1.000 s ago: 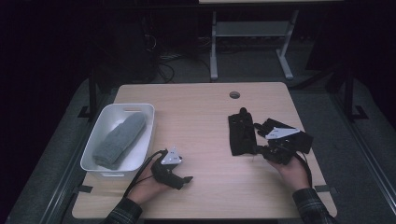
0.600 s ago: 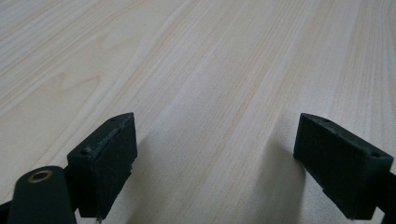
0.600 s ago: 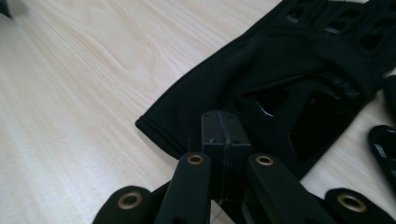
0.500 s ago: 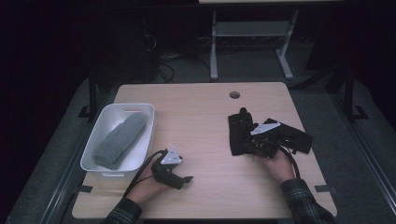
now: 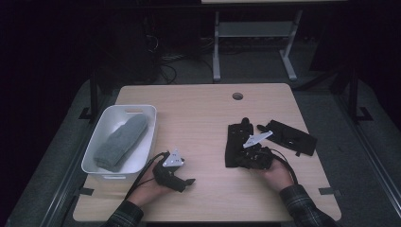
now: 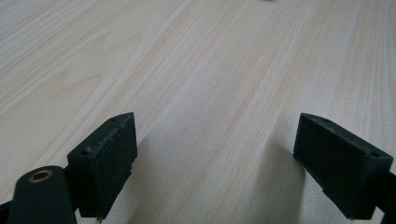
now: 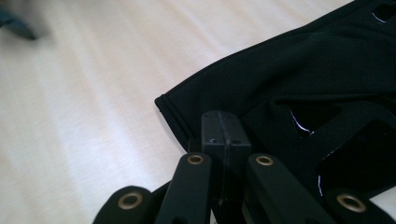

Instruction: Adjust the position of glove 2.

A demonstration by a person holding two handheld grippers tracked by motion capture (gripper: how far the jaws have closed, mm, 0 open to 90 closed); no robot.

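Right hand-held gripper (image 7: 222, 135) pinches a flat, black, hemmed fabric glove (image 7: 289, 79).

Matt black cloth (image 7: 289, 79) — pale wood-grain table (image 5: 198, 118)

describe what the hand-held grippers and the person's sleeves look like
Both are black. The left hand-held gripper carries a grey three-cornered plate and trails a black cable; its blocky pads show in its own view. The right hand-held gripper has brass-coloured rivets on its linkage. Sleeves are dark plaid.
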